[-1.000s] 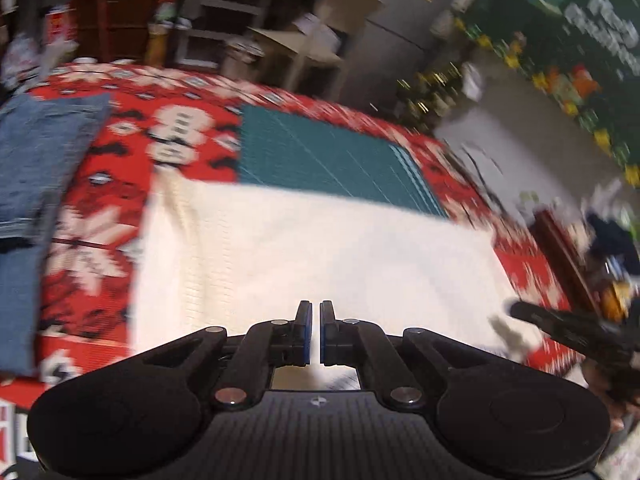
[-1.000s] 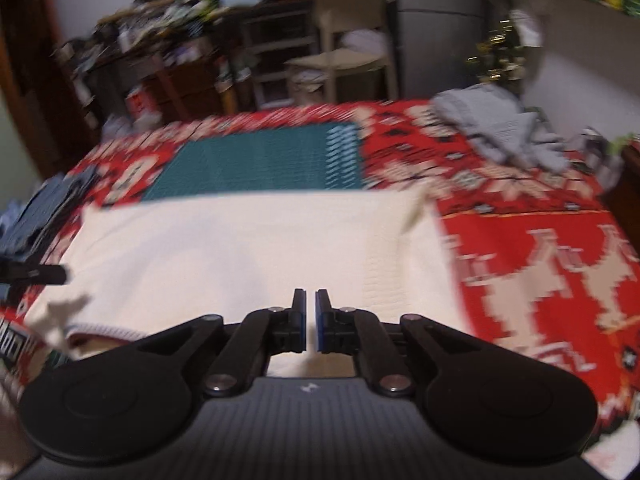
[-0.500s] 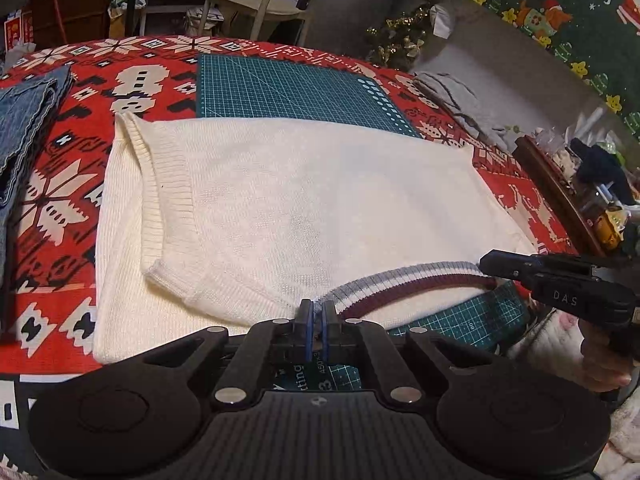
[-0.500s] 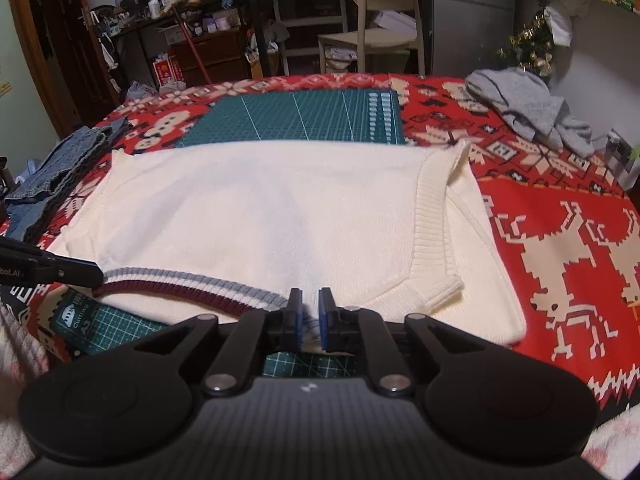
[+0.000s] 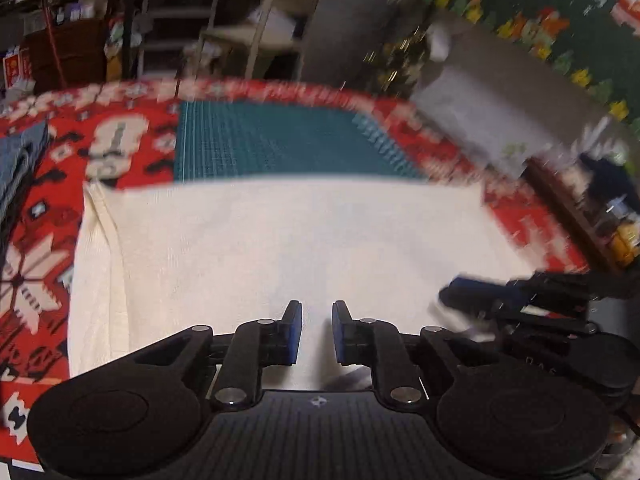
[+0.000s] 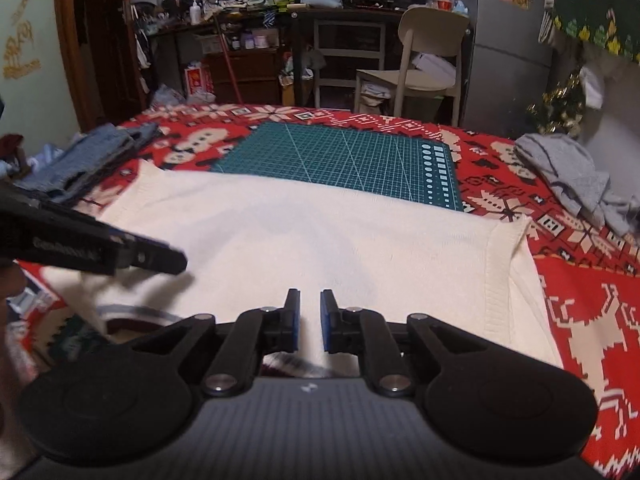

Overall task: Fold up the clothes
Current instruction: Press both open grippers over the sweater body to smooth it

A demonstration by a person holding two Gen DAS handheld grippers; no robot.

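Both jaws have just been opening: the left gripper [image 5: 316,330] and right gripper [image 6: 309,320] are standing slightly apart, gripping nothing. The sweater [image 6: 320,240] is lying released near the table's [image 6: 580,280] front edge, so this fold looks finished.

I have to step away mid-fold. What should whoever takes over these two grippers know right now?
Left gripper: jaws have just been opening, nothing pinched between them; it hovers over the near edge of the cream sweater.
Right gripper: jaws slightly apart, nothing gripped, also at the near edge.
The sweater lies flat on the red patterned cloth, its far edge over the green cutting mat.
Done: both sleeves folded in.
Left: fold the body over, then the jeans and the grey garment.
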